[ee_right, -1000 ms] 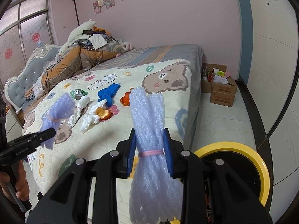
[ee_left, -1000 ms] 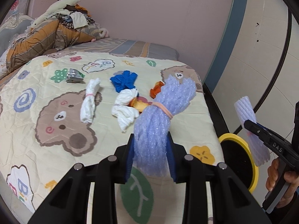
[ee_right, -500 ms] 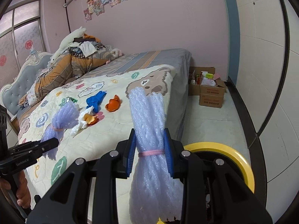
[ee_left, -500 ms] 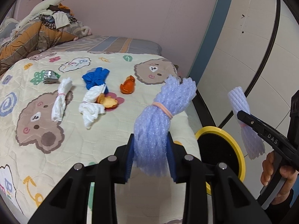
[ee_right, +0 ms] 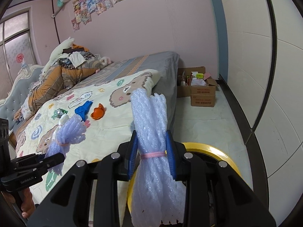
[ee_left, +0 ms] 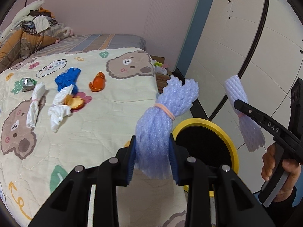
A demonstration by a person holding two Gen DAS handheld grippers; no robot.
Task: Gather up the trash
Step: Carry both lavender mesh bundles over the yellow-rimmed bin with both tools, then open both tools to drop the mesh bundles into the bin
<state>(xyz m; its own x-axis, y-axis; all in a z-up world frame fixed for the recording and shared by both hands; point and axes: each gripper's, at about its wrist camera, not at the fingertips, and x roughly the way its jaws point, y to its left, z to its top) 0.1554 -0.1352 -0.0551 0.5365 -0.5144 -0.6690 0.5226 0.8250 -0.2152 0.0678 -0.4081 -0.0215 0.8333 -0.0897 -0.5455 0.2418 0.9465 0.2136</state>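
My left gripper point(ee_left: 152, 156) is shut on a pale purple foam net bundle point(ee_left: 161, 119) tied with a pink band, held over the bed's edge beside the yellow-rimmed trash bin point(ee_left: 206, 124). My right gripper point(ee_right: 151, 156) is shut on a second foam net bundle point(ee_right: 151, 132), above the bin point(ee_right: 217, 151). On the bed lie two white tissue wads point(ee_left: 58, 109), a blue glove point(ee_left: 68, 78), orange peels point(ee_left: 97, 82) and a foil wrapper point(ee_left: 27, 82).
The bear-pattern quilt point(ee_left: 75, 132) covers the bed. A heap of bedding and clothes point(ee_right: 62, 70) sits at the headboard. Cardboard boxes point(ee_right: 202, 92) stand on the floor by the pink wall. White wall panels are at the right.
Both grippers have swung right, away from the bed and toward the bin, each still holding its foam bundle. The bin now shows larger in both views.
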